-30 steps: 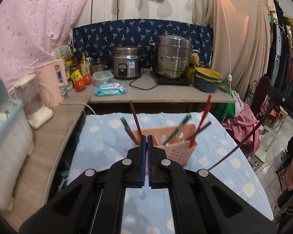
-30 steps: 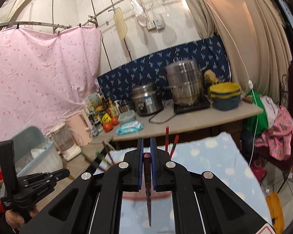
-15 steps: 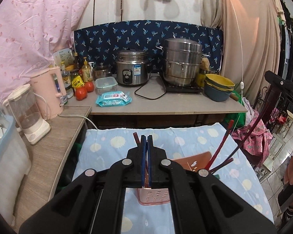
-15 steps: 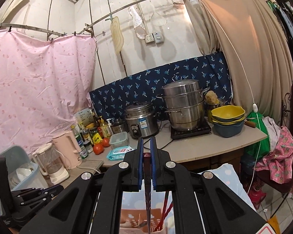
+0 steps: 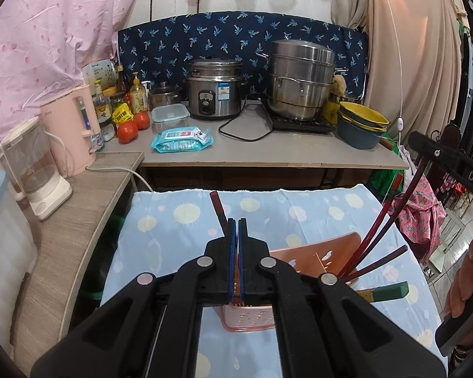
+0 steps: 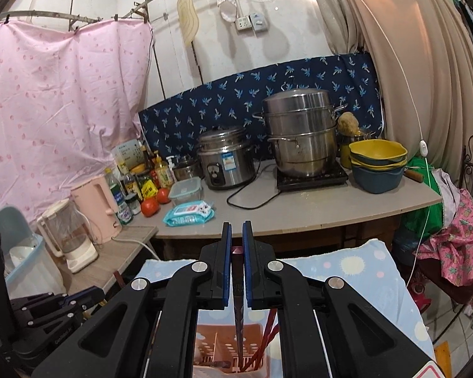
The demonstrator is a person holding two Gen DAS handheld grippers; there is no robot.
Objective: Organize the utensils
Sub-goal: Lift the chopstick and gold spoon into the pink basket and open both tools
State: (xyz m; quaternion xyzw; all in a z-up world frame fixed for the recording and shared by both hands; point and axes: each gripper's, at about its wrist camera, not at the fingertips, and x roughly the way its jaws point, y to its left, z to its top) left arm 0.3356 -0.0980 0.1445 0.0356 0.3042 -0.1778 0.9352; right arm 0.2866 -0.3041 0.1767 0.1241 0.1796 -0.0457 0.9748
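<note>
A pink slotted utensil holder (image 5: 318, 258) stands on the blue spotted tablecloth (image 5: 179, 217); it also shows in the right wrist view (image 6: 217, 346). Red chopsticks (image 5: 378, 230) and a green-handled utensil (image 5: 388, 293) lean in it. My left gripper (image 5: 235, 230) is shut, just above the holder's near left side, with a dark red stick (image 5: 219, 208) rising behind its tips. My right gripper (image 6: 236, 239) is shut on a dark chopstick (image 6: 239, 315) that hangs point down into the holder, next to red chopsticks (image 6: 266, 337). The right gripper's body shows at the left wrist view's right edge (image 5: 451, 167).
A counter (image 5: 268, 154) behind the table carries a rice cooker (image 5: 214, 88), a steel steamer pot (image 5: 302, 82), stacked bowls (image 5: 361, 126), tomatoes, bottles and a wipes pack. A pink kettle (image 5: 71, 129) and a blender stand on the left shelf. Clothes hang at the right.
Both grippers have come closer over the holder, which now sits lower in both views. The chopstick in my right gripper has come down so its tip is inside the holder.
</note>
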